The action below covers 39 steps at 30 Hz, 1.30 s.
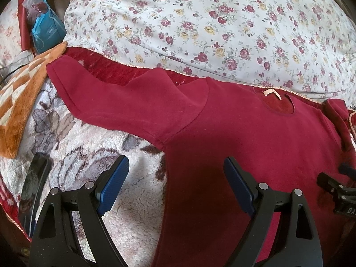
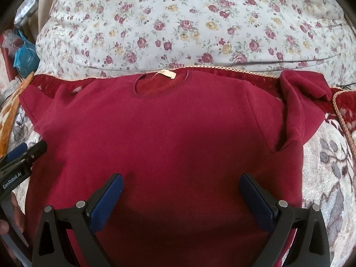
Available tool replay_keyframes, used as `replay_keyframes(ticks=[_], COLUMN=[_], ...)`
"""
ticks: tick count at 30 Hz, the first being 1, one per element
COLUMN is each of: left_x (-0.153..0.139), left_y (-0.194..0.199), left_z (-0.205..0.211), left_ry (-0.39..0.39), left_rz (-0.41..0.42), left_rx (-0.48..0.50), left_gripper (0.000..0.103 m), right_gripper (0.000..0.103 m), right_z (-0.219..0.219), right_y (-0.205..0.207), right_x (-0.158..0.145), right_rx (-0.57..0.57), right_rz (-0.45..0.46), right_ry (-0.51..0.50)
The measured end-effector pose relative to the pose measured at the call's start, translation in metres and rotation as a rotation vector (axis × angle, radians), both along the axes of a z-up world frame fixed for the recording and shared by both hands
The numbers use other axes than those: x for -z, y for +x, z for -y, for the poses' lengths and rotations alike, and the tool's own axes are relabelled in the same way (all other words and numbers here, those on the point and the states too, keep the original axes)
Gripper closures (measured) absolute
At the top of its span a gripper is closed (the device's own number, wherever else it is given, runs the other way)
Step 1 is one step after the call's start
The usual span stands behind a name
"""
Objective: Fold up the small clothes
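Observation:
A dark red long-sleeved top (image 2: 169, 129) lies flat on a fleece blanket, neck hole and pale label (image 2: 165, 73) at the far side. Its left sleeve (image 1: 115, 102) stretches out straight to the left. Its right sleeve (image 2: 298, 102) is crumpled and bent back on itself. My left gripper (image 1: 175, 169) hovers open over the top's left side edge, nothing between its blue pads. My right gripper (image 2: 181, 184) hovers open over the middle of the top's body, holding nothing. The right gripper's tip (image 1: 338, 187) shows at the left wrist view's right edge.
A large floral pillow (image 2: 178, 22) lies just beyond the top. An orange and cream fleece (image 1: 20, 102) sits at the left, with a blue bag (image 1: 46, 33) behind it. A dark flat object (image 1: 33, 191) lies near my left gripper. The patterned fleece blanket (image 2: 329, 166) extends right.

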<state>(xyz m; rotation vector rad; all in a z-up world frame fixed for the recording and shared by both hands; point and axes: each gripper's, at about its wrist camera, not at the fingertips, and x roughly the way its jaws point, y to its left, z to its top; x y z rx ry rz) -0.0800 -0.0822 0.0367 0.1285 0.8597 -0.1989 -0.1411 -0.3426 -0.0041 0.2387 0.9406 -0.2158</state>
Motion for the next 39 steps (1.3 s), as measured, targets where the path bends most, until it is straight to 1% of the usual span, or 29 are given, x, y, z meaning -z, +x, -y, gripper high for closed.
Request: replay_keyframes(ticks=[6,12,15,18,22,27,34,37,39], left_x=[0.001,0.0,-0.002,-0.004,-0.004,-0.004,-0.006,-0.011,-0.019], left_y=[0.0,0.001,0.001,0.001,0.002,0.001,0.002,0.007,0.017], left_z=[0.0,0.001,0.0,-0.001,-0.003,-0.004,-0.007,-0.016,-0.029], left_ry=[0.003,0.001,-0.004,-0.008,-0.014,-0.012,-0.017,-0.015,-0.003], left_rz=[-0.002,-0.004,0.003,0.009,0.004,0.006,0.003,-0.008,-0.01], left_rx=[0.002,0.001,0.0,-0.004,-0.014,-0.015,-0.022,-0.054,-0.098], left_gripper=[0.016,0.016,0.016,0.016,0.016,0.016,0.016,0.016,0.016], right_gripper=[0.0,0.0,0.0,0.0,0.0,0.0,0.0,0.0,0.0], right_z=[0.0,-0.006,-0.004,-0.002,-0.003,-0.003,-0.006,-0.005,-0.005], right_y=[0.002,0.005,0.003,-0.002,-0.006,-0.006,-0.008,-0.008,-0.008], right_x=[0.002,0.004,-0.003,-0.016,-0.028,-0.024,-0.024,-0.021,-0.019], right_rx=[0.003,-0.009,0.013,0.027,0.029,0.029,0.029,0.026,0.02], right_rz=[-0.015,-0.039,-0.014,0.047,0.099,0.101,0.108,0.095,0.084], right_ry=[0.009,-0.041,-0.016,0.013,-0.005,0.029,0.011,0.025,0.033])
